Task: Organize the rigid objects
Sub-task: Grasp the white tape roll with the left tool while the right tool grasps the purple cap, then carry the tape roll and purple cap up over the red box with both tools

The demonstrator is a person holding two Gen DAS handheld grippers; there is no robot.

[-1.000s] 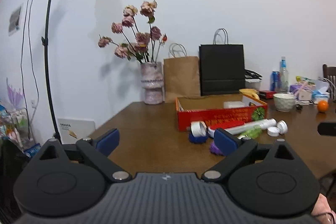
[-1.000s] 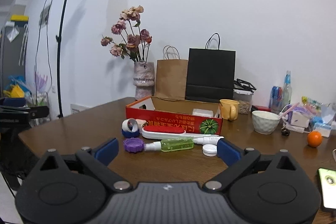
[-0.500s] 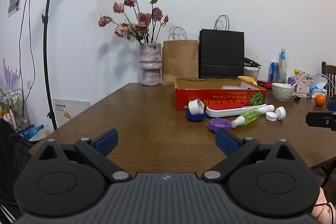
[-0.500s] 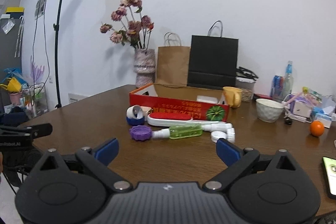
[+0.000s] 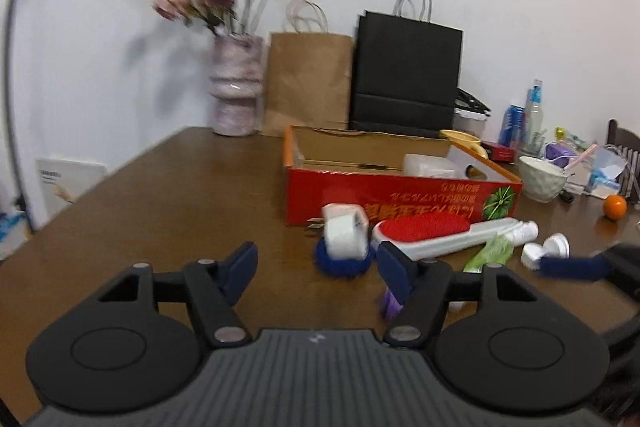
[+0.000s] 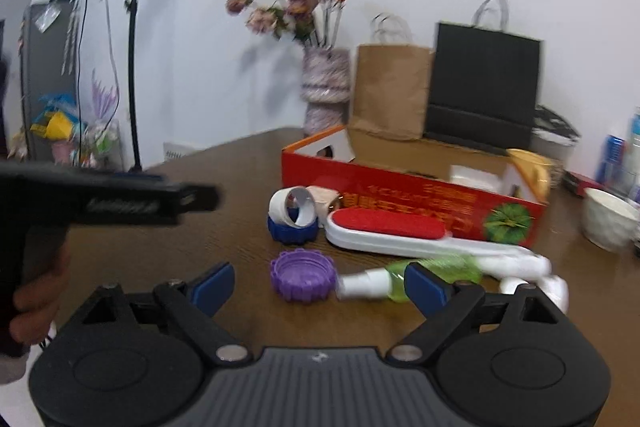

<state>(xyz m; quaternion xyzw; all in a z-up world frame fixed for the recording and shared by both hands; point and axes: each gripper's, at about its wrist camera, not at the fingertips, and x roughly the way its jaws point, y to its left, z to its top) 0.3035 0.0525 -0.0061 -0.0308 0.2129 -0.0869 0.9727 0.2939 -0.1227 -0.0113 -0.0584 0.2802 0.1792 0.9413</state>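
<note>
Brown wooden table, with a red cardboard box open at the top, standing near the middle. In front of the box, a small heap of rigid things, all lying on the table and not in the box. White tape roll resting on a blue ridged cap, just before the left end of the box. To the right of it, a white lint brush with red pad, lying along the box front. Below the brush, a green spray bottle on its side, its white nozzle end just beside a purple ridged cap. Further right, white caps, a little blurred. Inside the box, a white block near the right side.

Left gripper low over the table, before the tape roll; jaws partly open and just been closing, nothing between the blue pads, only bare table. Right gripper also low, jaws wide apart though just been closing a little; purple cap and bottle nozzle seen in the gap between the pads, whether touched by them cannot be told.

Behind the box, a pink vase with dried flowers, a brown paper bag and a black paper bag. At the right, a white bowl and an orange.
</note>
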